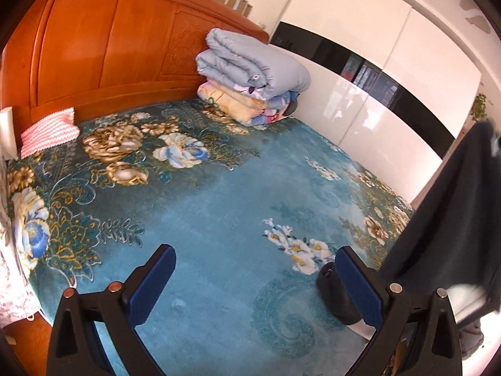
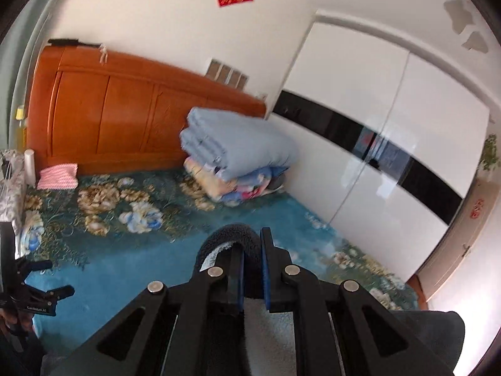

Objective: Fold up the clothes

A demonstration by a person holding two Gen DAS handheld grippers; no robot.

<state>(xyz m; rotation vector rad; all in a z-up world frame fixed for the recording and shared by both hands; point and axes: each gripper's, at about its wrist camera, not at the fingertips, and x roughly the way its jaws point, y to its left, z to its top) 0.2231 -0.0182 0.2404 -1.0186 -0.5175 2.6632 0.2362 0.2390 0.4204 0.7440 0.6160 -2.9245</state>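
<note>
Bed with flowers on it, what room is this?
Most likely a bedroom: a bed with a wooden headboard, folded quilts stacked at its head, and a big white wardrobe beside it.

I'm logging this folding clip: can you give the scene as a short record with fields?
surface: bed with blue floral cover
garment: dark garment, hanging from right gripper
right gripper: shut on dark garment
left gripper: open, holds nothing
at headboard: folded quilts, pink cloth
</note>
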